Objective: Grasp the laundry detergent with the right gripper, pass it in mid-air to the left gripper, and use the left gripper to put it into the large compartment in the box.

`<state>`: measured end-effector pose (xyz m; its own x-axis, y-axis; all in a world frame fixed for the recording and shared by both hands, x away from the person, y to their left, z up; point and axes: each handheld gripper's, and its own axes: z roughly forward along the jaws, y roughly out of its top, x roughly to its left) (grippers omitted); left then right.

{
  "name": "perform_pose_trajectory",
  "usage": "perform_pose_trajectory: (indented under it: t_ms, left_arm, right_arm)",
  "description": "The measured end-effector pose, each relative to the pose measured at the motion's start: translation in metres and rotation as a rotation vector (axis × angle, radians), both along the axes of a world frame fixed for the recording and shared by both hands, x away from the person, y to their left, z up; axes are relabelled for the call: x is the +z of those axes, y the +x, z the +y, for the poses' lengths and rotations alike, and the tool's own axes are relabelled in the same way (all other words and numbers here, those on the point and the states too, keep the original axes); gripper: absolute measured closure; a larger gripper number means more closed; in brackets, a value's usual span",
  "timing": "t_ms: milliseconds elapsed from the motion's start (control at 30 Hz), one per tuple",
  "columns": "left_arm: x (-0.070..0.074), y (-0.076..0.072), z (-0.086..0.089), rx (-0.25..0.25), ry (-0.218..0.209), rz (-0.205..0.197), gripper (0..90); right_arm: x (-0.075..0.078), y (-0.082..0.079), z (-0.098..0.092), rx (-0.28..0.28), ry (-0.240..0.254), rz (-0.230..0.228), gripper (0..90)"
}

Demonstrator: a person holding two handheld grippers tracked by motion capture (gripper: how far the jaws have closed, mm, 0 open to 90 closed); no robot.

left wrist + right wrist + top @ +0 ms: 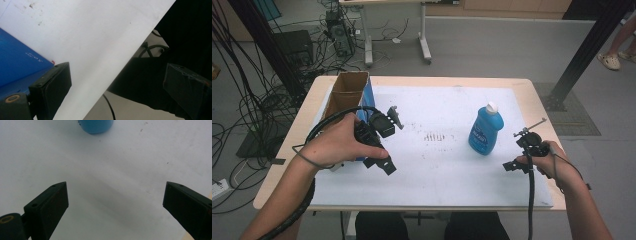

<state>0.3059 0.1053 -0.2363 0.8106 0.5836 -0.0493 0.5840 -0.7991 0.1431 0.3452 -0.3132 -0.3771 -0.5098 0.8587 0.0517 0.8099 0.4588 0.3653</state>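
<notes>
The table (512, 87) has a white sheet on it. My box (348, 95) stands far left, just beside my left gripper (382, 145). The blue bottle (486, 128) stands right, near my right gripper (517, 155). Both grippers' jaws are spread wide, holding nothing.

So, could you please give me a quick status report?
Left tongs open beside blue box. Right tongs open, empty. Blue bottle upright, untouched. Nothing between.

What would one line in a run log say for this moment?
left gripper: open, empty, beside blue box | right gripper: open, empty, near blue bottle | bottle: upright on white mat
</notes>
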Motion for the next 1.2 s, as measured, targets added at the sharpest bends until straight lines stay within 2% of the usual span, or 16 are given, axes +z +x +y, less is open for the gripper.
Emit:
perform_pose_trajectory:
  t_ms: [133,533,700,1200]
  left_arm:
    - [0.0,0.0,-0.001,-0.002,-0.001,0.0,8.2]
    - [0.0,-0.001,-0.001,-0.001,-0.01,-0.003,8.2]
    - [-0.001,0.0,-0.001,0.002,-0.006,-0.001,8.2]
    - [0.0,0.002,-0.002,0.01,-0.015,-0.015,8.1]
  right_arm:
    - [-0.002,-0.001,0.004,0.017,0.003,-0.011,6.2]
    - [-0.007,-0.005,0.016,0.043,0.017,-0.002,6.2]
    - [-0.009,-0.005,0.019,0.038,0.023,-0.002,6.2]
    - [-0.025,-0.005,0.02,0.045,0.034,-0.047,5.5]
